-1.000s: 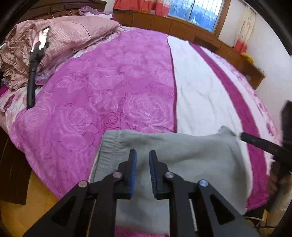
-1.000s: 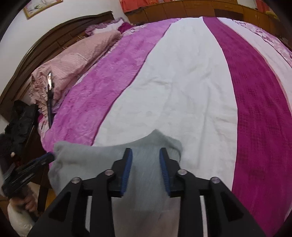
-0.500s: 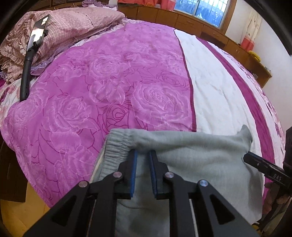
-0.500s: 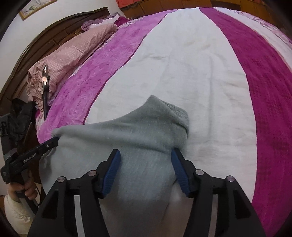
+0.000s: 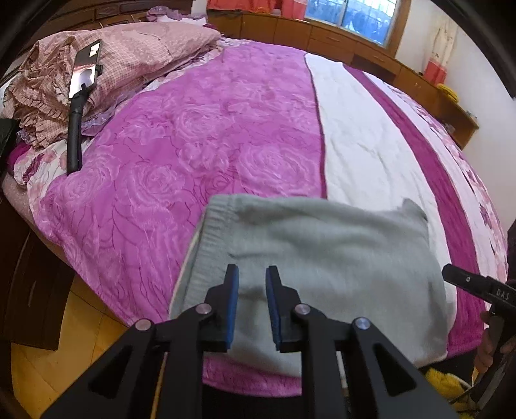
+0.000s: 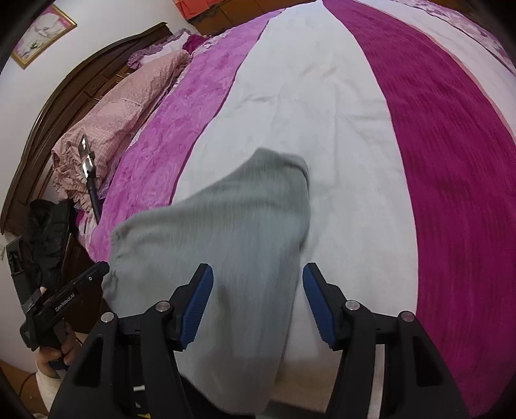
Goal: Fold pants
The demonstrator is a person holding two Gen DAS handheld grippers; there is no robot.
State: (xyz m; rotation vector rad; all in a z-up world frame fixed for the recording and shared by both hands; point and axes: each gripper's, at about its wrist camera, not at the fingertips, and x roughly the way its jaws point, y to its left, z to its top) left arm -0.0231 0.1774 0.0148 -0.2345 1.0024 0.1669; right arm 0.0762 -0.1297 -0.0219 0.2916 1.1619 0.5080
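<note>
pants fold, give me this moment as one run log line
pants: grey, folded, flat on bed near edge | left gripper: open, narrow gap, above pants, empty | right gripper: open wide, above pants, empty

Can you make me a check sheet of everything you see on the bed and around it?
Surface: bed cover in pink rose, white and dark magenta stripes.
Job's things: grey pants folded, lying flat at the bed's near edge.
Clutter: pink checked bedding piled at the headboard; phone on a black holder leaning by it.
Grippers: left gripper open with a narrow gap, above the pants, holding nothing; right gripper wide open over the pants.
Cables: nothing seen.
Surroundings: wooden headboard, window, wooden cabinets, framed picture.
</note>
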